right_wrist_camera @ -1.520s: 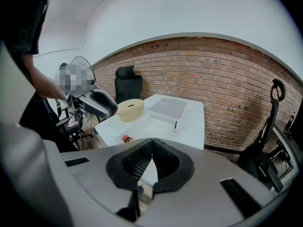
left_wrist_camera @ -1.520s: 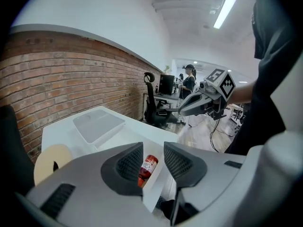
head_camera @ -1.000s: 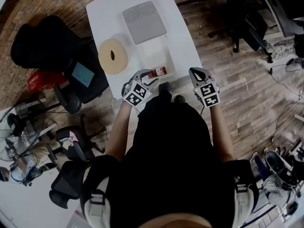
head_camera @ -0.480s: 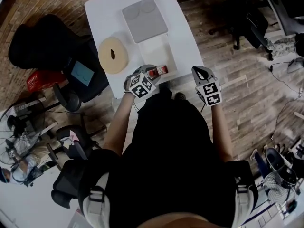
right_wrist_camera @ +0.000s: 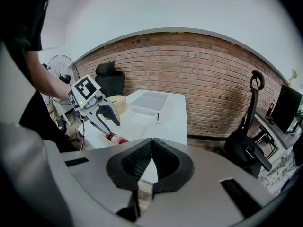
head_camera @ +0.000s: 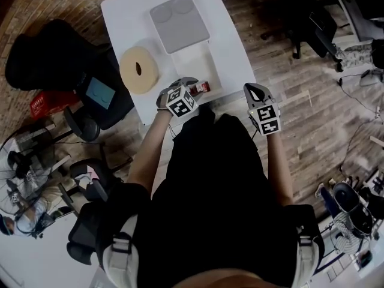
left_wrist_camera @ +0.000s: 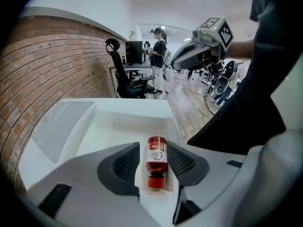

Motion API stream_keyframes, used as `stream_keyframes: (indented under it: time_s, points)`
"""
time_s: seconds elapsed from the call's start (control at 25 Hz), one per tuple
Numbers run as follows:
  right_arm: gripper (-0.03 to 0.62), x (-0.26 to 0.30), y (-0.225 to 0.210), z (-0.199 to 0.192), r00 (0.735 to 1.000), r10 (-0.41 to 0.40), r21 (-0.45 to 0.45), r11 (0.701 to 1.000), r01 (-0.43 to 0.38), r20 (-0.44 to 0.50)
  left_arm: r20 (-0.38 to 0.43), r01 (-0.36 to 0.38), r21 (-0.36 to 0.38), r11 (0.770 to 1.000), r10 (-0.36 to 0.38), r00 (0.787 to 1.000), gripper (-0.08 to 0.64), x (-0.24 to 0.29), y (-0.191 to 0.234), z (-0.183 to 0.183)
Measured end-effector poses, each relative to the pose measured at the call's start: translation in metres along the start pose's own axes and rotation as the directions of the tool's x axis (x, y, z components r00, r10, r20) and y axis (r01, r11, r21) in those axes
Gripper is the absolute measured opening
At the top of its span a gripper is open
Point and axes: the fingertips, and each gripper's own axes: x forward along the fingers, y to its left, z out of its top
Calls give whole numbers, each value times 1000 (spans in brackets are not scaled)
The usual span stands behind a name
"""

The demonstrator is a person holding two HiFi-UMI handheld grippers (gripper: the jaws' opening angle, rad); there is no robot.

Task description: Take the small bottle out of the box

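since the left tongs (left_wrist_camera: 153,144) stand spread, with the small bottle (left_wrist_camera: 156,161) lying between the two ribbed pads and a sliver of white showing on each side, nothing is pinched yet. right tongs (right_wrist_camera: 152,142): pads pressed together at the tips, nothing between them, held off the table's edge at centre right of the head view.

step in hand, as i judge it: closing on the bottle. to do it well:
- set the pads on the label band, the straight widest part, not the narrower neck or cap.
- centre first so both pads land together, else the round body may roll on the box floor.
- squeeze gently, then lift straight up over the low wall.

bottle: on its side at the near end of the box (left_wrist_camera: 120,110), red cap toward the camera, long axis along the jaws. body dark red, glossy, cylindrical, with a white label in red print. probably slippery, though the mesh texture of the pads should help.

box: shallow, white, smooth, rectangular with rounded walls. a grey lid (head_camera: 179,24), flat with two round dimples, sits just beyond it at top centre. a cream roll (head_camera: 138,69), ring-shaped, lies to its left. white table (head_camera: 117,14), smooth. brick wall (left_wrist_camera: 57,74) at left.
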Motion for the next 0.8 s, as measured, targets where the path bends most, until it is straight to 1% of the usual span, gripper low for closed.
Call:
stream_keyframes:
  time_s: [0.24,0.52,0.8]
  points:
    - [-2,-10,-9,-14,999,-40,28,999,40,-7,-28,25,16,1000,-24,999,195,12,-3,-1]
    - [-2,-7,-10,-18,999,-42,50,998,43,-13,-87,60,17,998,-58,994,194,28,-1,-7]
    - [-2,-1,-7,-16,999,-49,64,997,50,-7,-110,84,44,996,-79,991,184,39,-2,-10]
